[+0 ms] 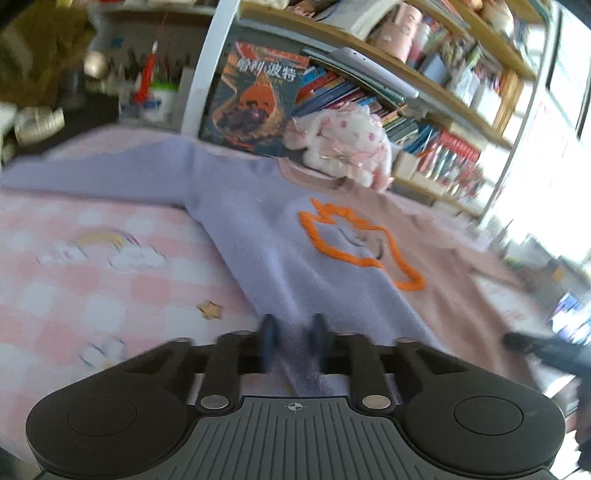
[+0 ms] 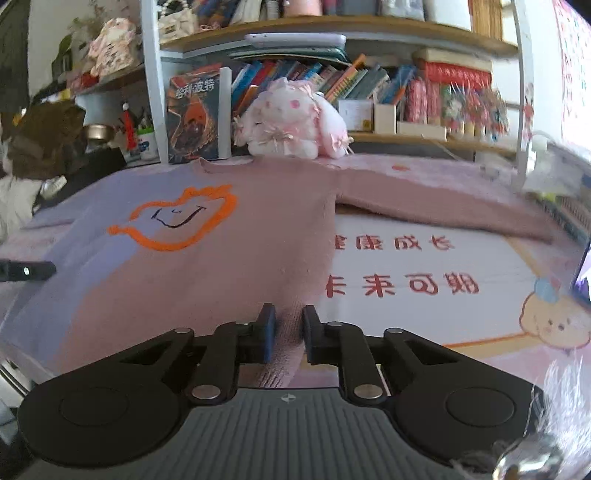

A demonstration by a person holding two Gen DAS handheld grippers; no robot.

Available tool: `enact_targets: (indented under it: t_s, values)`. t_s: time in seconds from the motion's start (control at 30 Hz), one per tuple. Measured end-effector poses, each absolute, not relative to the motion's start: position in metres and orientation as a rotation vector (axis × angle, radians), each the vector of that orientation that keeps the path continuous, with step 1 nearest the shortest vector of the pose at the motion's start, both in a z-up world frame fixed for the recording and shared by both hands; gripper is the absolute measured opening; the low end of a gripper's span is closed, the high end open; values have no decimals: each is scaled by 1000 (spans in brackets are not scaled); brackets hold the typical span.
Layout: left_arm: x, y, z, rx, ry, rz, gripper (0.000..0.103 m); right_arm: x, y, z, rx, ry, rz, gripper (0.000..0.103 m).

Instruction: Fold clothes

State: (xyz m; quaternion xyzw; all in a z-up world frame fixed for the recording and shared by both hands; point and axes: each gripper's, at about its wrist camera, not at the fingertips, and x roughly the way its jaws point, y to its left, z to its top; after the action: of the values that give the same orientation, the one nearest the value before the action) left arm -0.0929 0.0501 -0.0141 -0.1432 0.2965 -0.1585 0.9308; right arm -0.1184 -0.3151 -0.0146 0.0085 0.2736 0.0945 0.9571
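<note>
Your sweater (image 2: 221,258) lies spread flat and face up on the bed cover (image 1: 110,288), lilac on one half and dusty pink on the other, its orange outline motif (image 1: 354,240) in the middle of the chest and both sleeves stretched out sideways. The left gripper (image 1: 293,332) sits at the sweater's lilac hem corner with fabric between its fingers; the gap looks narrow, but that view is blurred and you cannot tell whether it has bitten. The right gripper (image 2: 288,328) straddles the pink hem corner, jaws parted with ribbed cloth lying between them, not yet pinching.

The knit looks soft and fluffy, so a shallow bite could slide off as you lift, or catch only the top layer and leave the back panel behind. If one side holds and the other slips, the fold will go crooked. You might also snag the bed cover beneath the sweater.

Beyond the sweater's collar a plush rabbit (image 2: 291,118) sits just beside the neckline, with a large book (image 2: 194,118) and bookshelf (image 2: 369,33) behind it; a fold carried that far could nudge the toy
</note>
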Motion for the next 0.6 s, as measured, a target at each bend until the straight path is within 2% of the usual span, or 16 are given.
enact_targets:
  t_s: [0.17,0.33,0.6]
  values:
    - [-104,49,-6,-333,558,-387,6,-115,-315,-17,-50,526,129,12]
    - [-101,50,15,-265,475,-345,6,-117,-315,-14,-13,538,155,11]
    - [-92,28,21,-308,450,-401,9,-123,-313,-12,47,549,194,11]
